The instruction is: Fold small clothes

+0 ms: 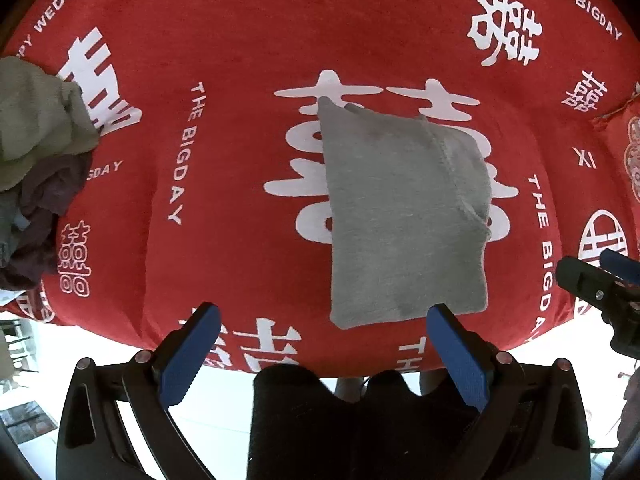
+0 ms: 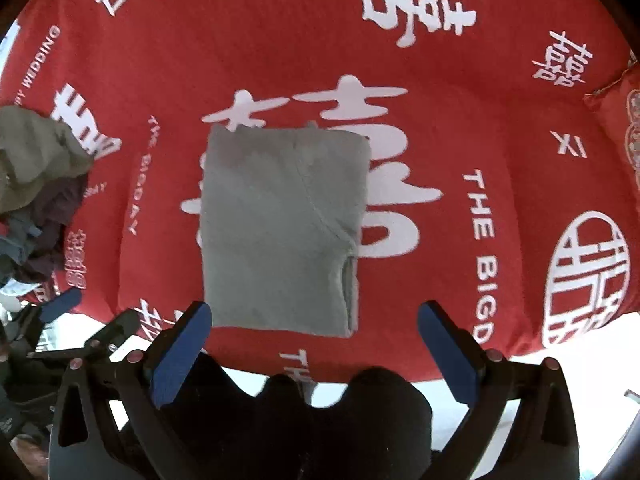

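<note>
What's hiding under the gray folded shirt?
The gray folded shirt lies on a red cloth, covering part of a big white character. Anything else underneath is hidden.

Most of what I see is a red cloth (image 1: pixel 240 160) printed with white characters and "THE BIGDAY" lettering, spread over the surface before me and filling both frames. At the right edge lies a red cushion (image 2: pixel 624 136) with white pattern. Below the cloth's near edge, along the bottom of the frame, the pale floor (image 1: pixel 224 396) is brightly lit.
</note>
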`<move>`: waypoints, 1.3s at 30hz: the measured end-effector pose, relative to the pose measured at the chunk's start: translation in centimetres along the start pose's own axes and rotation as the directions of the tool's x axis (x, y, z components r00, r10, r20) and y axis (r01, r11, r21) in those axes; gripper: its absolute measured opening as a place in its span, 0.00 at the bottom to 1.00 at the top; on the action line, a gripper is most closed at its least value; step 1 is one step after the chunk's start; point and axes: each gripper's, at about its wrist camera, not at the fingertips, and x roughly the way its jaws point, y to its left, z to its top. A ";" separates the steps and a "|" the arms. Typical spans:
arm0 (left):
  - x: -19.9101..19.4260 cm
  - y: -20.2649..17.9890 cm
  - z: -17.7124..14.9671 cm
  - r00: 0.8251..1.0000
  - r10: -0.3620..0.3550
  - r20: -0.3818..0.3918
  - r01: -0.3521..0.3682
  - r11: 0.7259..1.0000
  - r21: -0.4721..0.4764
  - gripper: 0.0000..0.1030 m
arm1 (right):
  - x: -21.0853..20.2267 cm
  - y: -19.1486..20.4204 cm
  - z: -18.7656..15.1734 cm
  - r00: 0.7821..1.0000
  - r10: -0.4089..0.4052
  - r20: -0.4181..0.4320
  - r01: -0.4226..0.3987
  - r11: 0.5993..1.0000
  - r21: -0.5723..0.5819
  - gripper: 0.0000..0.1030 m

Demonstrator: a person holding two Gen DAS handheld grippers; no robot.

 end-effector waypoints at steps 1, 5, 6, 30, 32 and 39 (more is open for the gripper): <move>-0.1 0.1 0.0 1.000 0.001 0.000 -0.001 1.000 -0.002 1.00 | -0.1 0.0 0.0 1.000 -0.011 -0.007 0.011 1.000 0.001 1.00; -0.5 0.4 0.1 1.000 0.002 -0.004 -0.002 1.000 -0.018 1.00 | -0.6 0.0 0.0 1.000 -0.025 -0.013 0.026 1.000 0.011 1.00; -0.5 0.5 0.1 1.000 -0.001 -0.006 0.000 1.000 -0.025 1.00 | -0.7 0.0 0.0 0.999 -0.029 -0.016 0.029 1.000 0.012 1.00; -1.3 1.2 0.6 1.000 0.000 0.003 0.000 0.998 -0.059 1.00 | -1.6 1.8 0.8 0.998 -0.066 -0.019 0.066 0.997 -0.028 1.00; -1.4 1.2 0.5 1.000 0.001 0.003 -0.001 0.998 -0.061 1.00 | -1.6 1.8 0.8 0.998 -0.065 -0.020 0.065 0.998 -0.027 1.00; -1.5 1.1 0.4 1.000 0.000 0.008 0.001 0.998 -0.059 1.00 | -1.7 1.9 0.8 0.998 -0.067 -0.018 0.066 0.997 -0.033 1.00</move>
